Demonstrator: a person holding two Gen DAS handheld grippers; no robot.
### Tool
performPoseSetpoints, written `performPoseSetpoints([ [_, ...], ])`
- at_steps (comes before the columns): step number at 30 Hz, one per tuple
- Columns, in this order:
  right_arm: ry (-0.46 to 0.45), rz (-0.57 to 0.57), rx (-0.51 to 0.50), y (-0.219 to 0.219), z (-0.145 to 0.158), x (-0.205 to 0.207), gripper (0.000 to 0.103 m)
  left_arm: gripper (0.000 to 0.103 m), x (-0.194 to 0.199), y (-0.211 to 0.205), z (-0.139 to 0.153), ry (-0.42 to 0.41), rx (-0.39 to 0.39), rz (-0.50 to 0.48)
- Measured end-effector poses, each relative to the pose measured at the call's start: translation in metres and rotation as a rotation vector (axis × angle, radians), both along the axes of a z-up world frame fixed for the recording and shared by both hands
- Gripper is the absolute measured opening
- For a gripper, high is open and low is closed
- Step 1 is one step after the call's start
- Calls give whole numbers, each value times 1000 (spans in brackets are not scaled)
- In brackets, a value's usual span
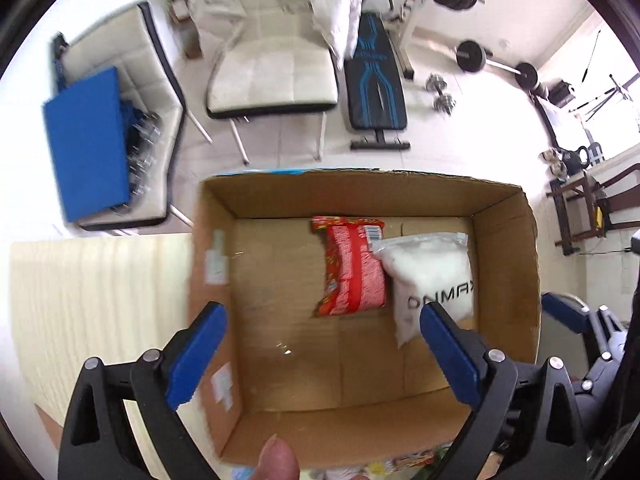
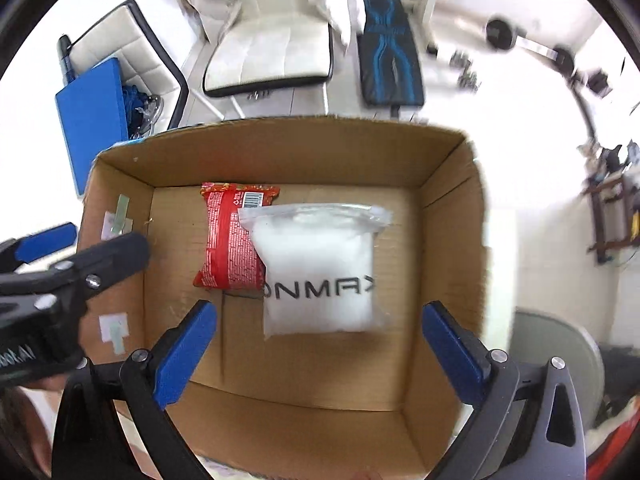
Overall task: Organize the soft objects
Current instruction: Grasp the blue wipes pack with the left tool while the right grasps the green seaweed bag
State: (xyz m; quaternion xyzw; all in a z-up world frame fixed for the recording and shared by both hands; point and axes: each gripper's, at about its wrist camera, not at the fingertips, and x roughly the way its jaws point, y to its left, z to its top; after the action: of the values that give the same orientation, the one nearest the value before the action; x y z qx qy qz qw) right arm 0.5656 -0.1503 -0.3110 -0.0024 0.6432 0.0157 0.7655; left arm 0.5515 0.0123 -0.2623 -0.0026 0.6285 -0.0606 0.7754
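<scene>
- The cardboard box (image 2: 452, 208) sits open on the table, both grippers hanging above it and pointing down into it.
- Two soft packs already lie on the box floor: a red packet (image 2: 228, 240) toward the far wall, and a white bag (image 2: 320, 264) just beside it, its near-left corner overlapping the packet's edge.
- The left gripper (image 1: 322, 332) has its jaws wide apart, nothing between them; it hangs over the bare left part of the floor.
- The right gripper (image 2: 320, 328) is spread just as wide and empty, right above the white bag without touching it.
- I judge the white bag freshly placed and the job partly done.
- At the near edge, under the box, the left view shows scraps of colourful packaging (image 1: 404, 462); probably more items waiting, though too little shows to tell.
- Much of the box floor is free for them.
</scene>
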Motion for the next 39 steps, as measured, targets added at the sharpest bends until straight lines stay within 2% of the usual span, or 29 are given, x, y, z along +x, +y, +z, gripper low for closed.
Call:
performPoseSetpoints([
  [3, -89, 10, -26, 1, 23, -24, 103, 99, -32, 7, 24, -83, 48, -2],
  [5, -122, 12, 5, 2, 36, -45, 103, 99, -56, 13, 39, -133, 71, 1],
  [8, -111, -3, 127, -4, 47, -80, 103, 99, -95, 25, 54, -180, 107, 2],
  [11, -74, -31, 165, -5, 47, -124, 103, 99, -139, 41, 53, -193, 162, 27],
  [13, -70, -58, 175, -10, 42, -157, 103, 99, -168, 50, 39, -176, 209, 30],
  [15, -50, -99, 169, -19, 29, -190, 103, 99, -192, 59, 12, -122, 257, 22],
  [19, 50, -199, 217, -45, -12, -251, 103, 99, -216, 75, -50, 50, 235, 10],
  [23, 167, -302, 234, -69, -64, -290, 103, 99, -222, 81, -91, 133, 213, 21],
  [29, 274, -419, 281, -87, -124, -312, 103, 99, -210, 74, -133, 218, 219, -32],
  [31, 292, -430, 286, -87, -136, -312, 103, 99, -207, 70, -143, 243, 221, -54],
  [34, 308, -440, 287, -85, -153, -314, 95, 99, -201, 62, -160, 274, 242, -92],
  [39, 311, -439, 280, -80, -164, -313, 89, 98, -194, 48, -178, 278, 277, -131],
])
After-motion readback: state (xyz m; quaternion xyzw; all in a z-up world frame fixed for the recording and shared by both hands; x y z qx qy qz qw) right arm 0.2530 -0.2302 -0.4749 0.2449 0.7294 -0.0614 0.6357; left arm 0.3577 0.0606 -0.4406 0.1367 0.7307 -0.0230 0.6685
